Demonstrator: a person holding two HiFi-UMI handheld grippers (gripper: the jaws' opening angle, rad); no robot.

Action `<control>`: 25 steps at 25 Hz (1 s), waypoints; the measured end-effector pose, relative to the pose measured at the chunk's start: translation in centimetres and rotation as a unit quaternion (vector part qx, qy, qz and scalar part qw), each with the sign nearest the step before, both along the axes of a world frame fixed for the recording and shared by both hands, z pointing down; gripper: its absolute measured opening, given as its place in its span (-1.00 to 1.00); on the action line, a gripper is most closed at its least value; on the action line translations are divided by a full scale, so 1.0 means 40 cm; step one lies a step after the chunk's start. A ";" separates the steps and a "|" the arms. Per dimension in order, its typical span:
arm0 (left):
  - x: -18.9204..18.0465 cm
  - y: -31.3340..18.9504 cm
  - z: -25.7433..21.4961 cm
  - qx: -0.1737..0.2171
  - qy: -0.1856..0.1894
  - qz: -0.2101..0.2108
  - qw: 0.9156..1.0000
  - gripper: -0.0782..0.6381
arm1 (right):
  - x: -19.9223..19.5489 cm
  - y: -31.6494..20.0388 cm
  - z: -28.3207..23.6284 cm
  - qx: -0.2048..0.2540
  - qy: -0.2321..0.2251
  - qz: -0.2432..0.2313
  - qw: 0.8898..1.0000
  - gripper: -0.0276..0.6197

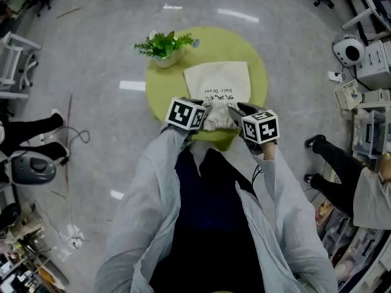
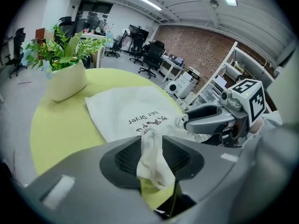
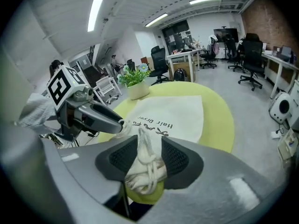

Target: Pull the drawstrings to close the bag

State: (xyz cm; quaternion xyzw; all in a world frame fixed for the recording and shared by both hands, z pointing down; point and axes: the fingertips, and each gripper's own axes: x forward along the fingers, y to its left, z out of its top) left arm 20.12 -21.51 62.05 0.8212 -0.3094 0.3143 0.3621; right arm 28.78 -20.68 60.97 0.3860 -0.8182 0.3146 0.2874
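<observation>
A cream cloth bag [image 1: 217, 81] with dark print lies flat on the round yellow-green table [image 1: 256, 60], its gathered mouth [image 1: 219, 116] at the near edge. My left gripper [image 1: 201, 112] is at the mouth's left side and my right gripper [image 1: 235, 112] at its right, close together. In the left gripper view, a bunched white drawstring end [image 2: 152, 160] hangs loosely between the parted pads of the left gripper [image 2: 152, 146]. In the right gripper view, a knotted cord [image 3: 147, 167] lies between the parted pads of the right gripper [image 3: 148, 155]. Neither pair of pads visibly presses.
A potted green plant [image 1: 164, 46] stands at the table's far left edge, beside the bag. Someone's dark-trousered legs [image 1: 333, 163] are to the right, and shoes [image 1: 36, 127] and cables lie on the floor at the left. Office chairs, desks and white machines [image 1: 366, 54] ring the room.
</observation>
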 end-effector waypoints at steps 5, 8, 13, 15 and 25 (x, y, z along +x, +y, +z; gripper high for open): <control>-0.024 0.001 -0.044 0.021 0.015 0.005 1.000 -0.23 | 0.021 -0.002 -0.038 0.000 -0.028 -0.002 1.000 -0.01; -0.050 -0.003 -0.094 0.042 0.043 -0.013 0.998 -0.19 | 0.035 -0.001 -0.080 0.011 -0.048 0.006 0.999 0.08; -0.098 -0.001 -0.209 0.098 0.092 -0.068 0.989 -0.17 | 0.036 0.034 -0.181 0.019 -0.119 0.010 0.993 0.08; -0.110 0.010 -0.249 0.112 0.114 -0.079 0.984 -0.15 | 0.031 0.049 -0.228 0.027 -0.150 0.011 0.988 0.07; -0.128 0.111 -0.435 0.213 0.143 -0.096 0.962 -0.12 | 0.010 0.125 -0.455 0.144 -0.204 0.035 0.968 -0.01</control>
